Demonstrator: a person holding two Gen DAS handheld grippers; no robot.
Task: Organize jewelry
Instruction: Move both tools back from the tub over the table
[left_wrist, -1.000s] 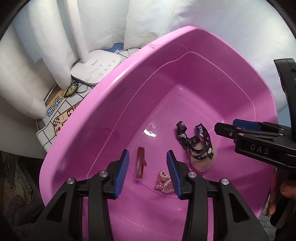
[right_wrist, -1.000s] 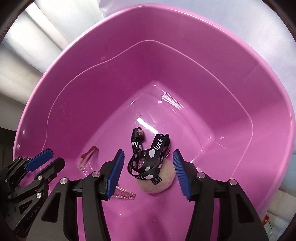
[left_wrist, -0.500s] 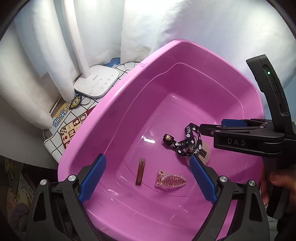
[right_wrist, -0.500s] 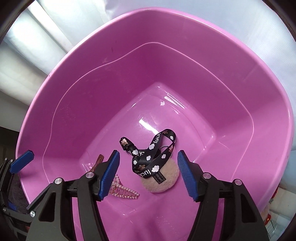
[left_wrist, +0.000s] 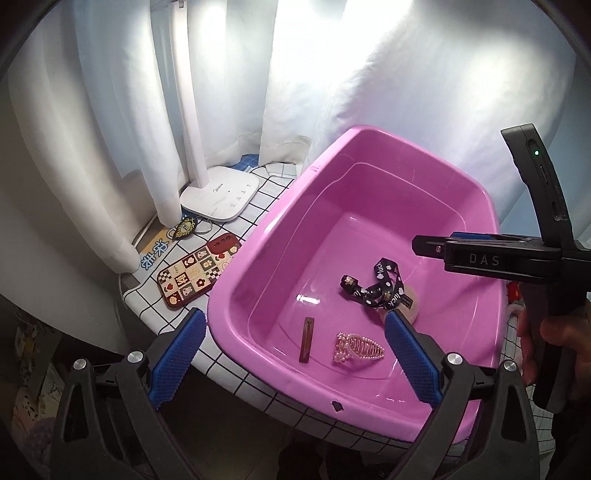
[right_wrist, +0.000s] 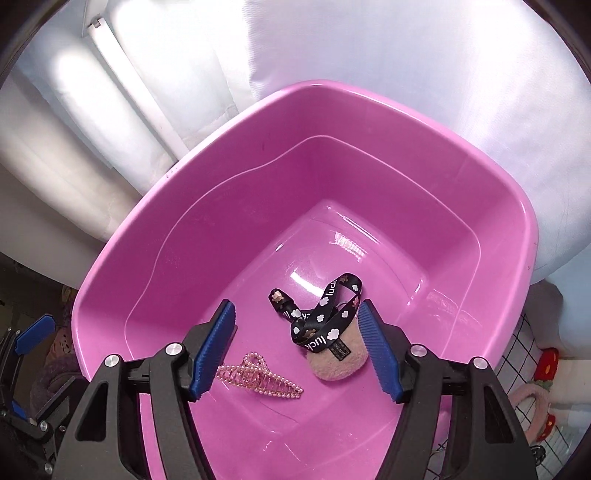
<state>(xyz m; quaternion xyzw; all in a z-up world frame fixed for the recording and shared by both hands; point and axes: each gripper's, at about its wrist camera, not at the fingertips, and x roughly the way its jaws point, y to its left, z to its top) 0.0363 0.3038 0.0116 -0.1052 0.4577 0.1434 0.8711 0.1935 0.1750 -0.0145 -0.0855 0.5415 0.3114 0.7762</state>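
Note:
A pink plastic basin (left_wrist: 258, 258) (right_wrist: 147, 236) holds a brown hair clip (left_wrist: 307, 339), a pink pearl claw clip (left_wrist: 358, 348) (right_wrist: 258, 381), and a black "luck" strap (left_wrist: 376, 291) (right_wrist: 321, 317) on a beige plush pad (right_wrist: 340, 365). My left gripper (left_wrist: 295, 354) is wide open and empty, above the basin's near rim. My right gripper (right_wrist: 297, 350) is open and empty above the strap and pad; it shows in the left wrist view (left_wrist: 480, 254) at the right.
A white lamp base (left_wrist: 221, 199) stands left of the basin on a checked cloth (left_wrist: 258, 192). A patterned case (left_wrist: 195, 273) and a keychain (left_wrist: 184, 229) lie beside it. White curtains hang behind. Red-and-pink plush items (right_wrist: 543, 391) lie at the right.
Both grippers have pulled back and up from the basin. My left gripper has opened wide. The pearl clip lies free on the basin floor, and the strap has settled over the pad.

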